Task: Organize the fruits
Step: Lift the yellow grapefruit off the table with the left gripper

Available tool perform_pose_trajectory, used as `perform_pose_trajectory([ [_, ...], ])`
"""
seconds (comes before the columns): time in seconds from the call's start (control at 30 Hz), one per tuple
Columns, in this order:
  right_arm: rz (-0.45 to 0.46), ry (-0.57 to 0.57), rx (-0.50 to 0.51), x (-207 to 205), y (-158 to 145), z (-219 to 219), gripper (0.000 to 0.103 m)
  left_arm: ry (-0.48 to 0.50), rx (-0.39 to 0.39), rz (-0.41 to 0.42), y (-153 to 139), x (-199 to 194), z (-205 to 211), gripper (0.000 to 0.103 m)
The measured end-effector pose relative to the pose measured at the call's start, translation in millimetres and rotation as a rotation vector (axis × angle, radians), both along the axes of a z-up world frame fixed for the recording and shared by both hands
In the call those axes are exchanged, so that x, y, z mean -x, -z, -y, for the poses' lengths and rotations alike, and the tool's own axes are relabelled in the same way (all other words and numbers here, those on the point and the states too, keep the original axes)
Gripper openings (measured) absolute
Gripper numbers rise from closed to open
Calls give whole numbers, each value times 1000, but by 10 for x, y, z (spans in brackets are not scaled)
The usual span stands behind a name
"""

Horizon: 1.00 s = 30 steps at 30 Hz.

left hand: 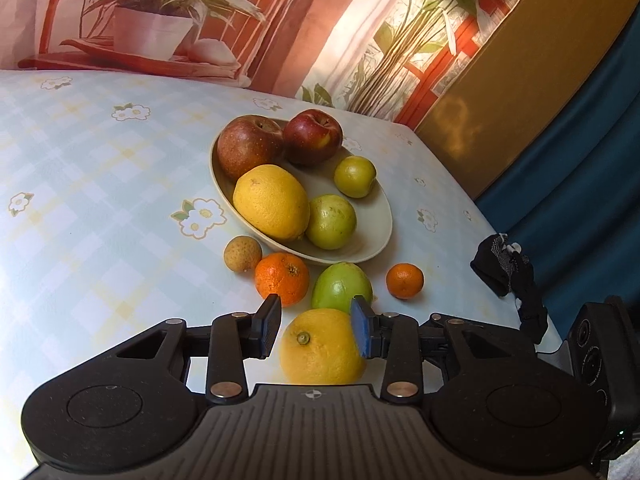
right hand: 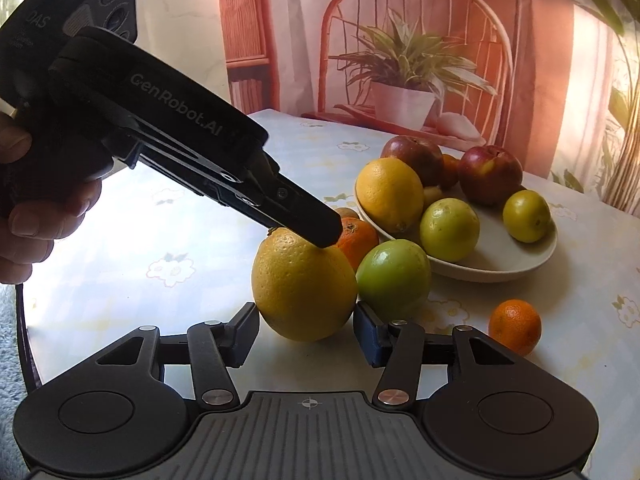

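Both claws are gathered around one large yellow citrus (right hand: 304, 284) lying on the table (left hand: 100, 184) at about 6 o'clock from the cream oval bowl (left hand: 376, 216).

The left claw (left hand: 316, 330) is seen partly spread. Its right pad (left hand: 360, 330) appears to lie against the fruit's side, while a gap of tablecloth is left between the left pad (left hand: 269, 330) and the skin. In the right wrist view the tip of this claw is laid on the top of the citrus near its stem; whether it presses there cannot be told.

The right claw (right hand: 306, 330) is also partly spread, with the citrus set between its pads. The pads sit just beside the lower flanks of the fruit, and firm contact cannot be confirmed from this angle.

A green apple (right hand: 394, 280) is touching the citrus at its 2 o'clock, with an orange (right hand: 356, 238) behind it. A smaller orange (right hand: 514, 326) lies apart at 4 o'clock. In the bowl are kept two red apples (left hand: 248, 146), a second yellow citrus (left hand: 272, 202) and two greenish fruits (left hand: 331, 221).
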State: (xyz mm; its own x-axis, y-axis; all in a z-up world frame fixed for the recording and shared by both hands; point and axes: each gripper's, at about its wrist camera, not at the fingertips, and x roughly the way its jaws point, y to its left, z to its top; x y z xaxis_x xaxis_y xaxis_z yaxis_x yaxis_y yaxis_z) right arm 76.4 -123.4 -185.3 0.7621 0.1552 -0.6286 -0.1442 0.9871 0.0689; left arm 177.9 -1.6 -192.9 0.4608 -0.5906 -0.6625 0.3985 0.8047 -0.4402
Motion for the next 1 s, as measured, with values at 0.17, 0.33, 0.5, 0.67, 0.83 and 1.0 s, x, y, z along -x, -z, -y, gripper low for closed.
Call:
perform_pose_trajectory([
  [0.17,-10,20,-79,-2,20,116,48,-54,85,-7,77,105,-162,44],
  [0.33,-11,23,-84,-2,26,116,48,-41,95,4,111,134,-114,47],
  [0.5,-11,25,-95,-4,27,137,48,-36,117,-1,150,141,-125,48],
  [0.67,-13,28,-97,-3,28,135,48,-29,127,-3,168,163,-128,48],
  [0.83,-43,57,-150,26,20,207,48,29,115,-20,181,190,-22,47],
  [1.0,-61,97,-184,152,13,319,48,65,127,-55,202,152,108,48],
])
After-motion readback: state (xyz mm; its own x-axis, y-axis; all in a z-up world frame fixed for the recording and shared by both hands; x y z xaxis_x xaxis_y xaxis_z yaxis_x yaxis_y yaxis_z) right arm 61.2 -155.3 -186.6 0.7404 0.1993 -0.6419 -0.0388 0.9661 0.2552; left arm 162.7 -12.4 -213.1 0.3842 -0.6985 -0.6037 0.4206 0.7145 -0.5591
